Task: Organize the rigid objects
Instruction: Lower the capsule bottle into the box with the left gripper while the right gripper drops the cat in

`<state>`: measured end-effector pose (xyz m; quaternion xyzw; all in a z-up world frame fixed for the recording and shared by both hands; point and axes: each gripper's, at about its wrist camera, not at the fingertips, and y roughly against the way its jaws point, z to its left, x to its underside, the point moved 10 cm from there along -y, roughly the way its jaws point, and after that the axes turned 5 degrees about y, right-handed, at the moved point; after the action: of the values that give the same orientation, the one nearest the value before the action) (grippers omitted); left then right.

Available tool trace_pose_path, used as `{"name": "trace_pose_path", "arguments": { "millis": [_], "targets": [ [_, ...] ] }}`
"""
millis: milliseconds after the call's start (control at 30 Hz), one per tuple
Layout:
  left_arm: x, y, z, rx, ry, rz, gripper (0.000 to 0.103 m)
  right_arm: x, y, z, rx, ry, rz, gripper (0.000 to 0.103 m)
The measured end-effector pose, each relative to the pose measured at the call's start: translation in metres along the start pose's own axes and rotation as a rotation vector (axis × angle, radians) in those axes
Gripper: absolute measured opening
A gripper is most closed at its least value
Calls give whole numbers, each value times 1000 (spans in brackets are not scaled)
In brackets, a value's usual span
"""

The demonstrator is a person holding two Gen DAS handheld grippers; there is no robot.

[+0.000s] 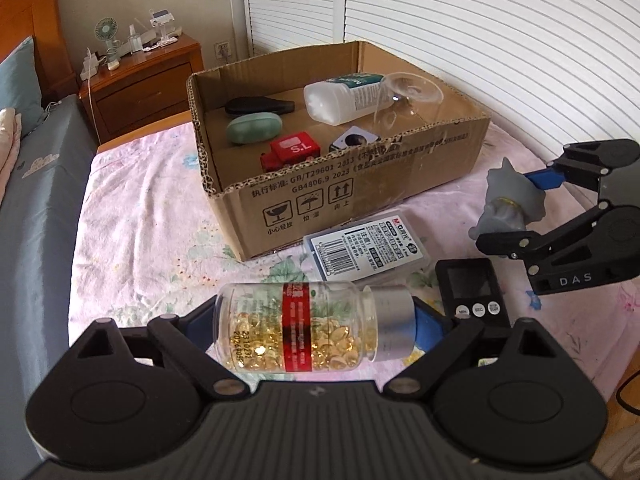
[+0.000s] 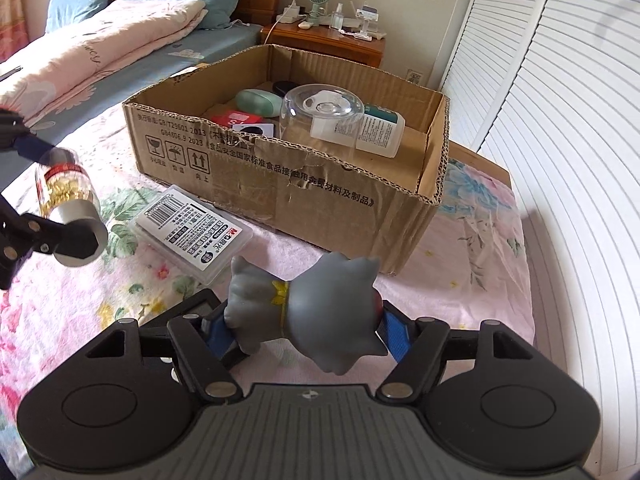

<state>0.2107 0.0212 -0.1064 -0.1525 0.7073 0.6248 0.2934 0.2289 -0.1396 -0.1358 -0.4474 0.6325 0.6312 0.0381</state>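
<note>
Left wrist view: my left tool (image 1: 316, 322) pinches the capsule bottle (image 1: 304, 326) end to end, my right tool (image 2: 304, 330) pinches the grey figurine (image 2: 308, 312), both short of the cardboard box (image 1: 360, 200). Smooth cap may slip.

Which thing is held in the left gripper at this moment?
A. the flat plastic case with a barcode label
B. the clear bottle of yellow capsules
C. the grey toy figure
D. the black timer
B. In the left wrist view the left gripper is closed on the clear bottle of yellow capsules, one pad at its base and one at its silver cap.
</note>
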Motion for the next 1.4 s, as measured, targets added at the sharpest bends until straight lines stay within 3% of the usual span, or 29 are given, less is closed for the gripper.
{"name": "trace_pose_path", "arguments": {
  "millis": [167,367,500,767,1067,1400],
  "targets": [
    [-23,21,0,20,-18,-36,93,-9,16,-5,-25,-11,-32,76],
    [-73,30,2,10,-29,-124,93,-33,42,-19,-20,-2,-105,76],
    [-110,14,7,-11,-19,-162,93,-50,53,-34,15,8,-142,76],
    [-155,-38,11,-22,35,-153,93,-75,54,-59,54,-8,-172,76],
    [-151,-59,20,-21,97,-152,94,-83,41,-68,64,0,-151,76],
    [-114,-10,18,-28,30,-170,99,-108,24,-71,43,2,-119,76]
  ]
}}
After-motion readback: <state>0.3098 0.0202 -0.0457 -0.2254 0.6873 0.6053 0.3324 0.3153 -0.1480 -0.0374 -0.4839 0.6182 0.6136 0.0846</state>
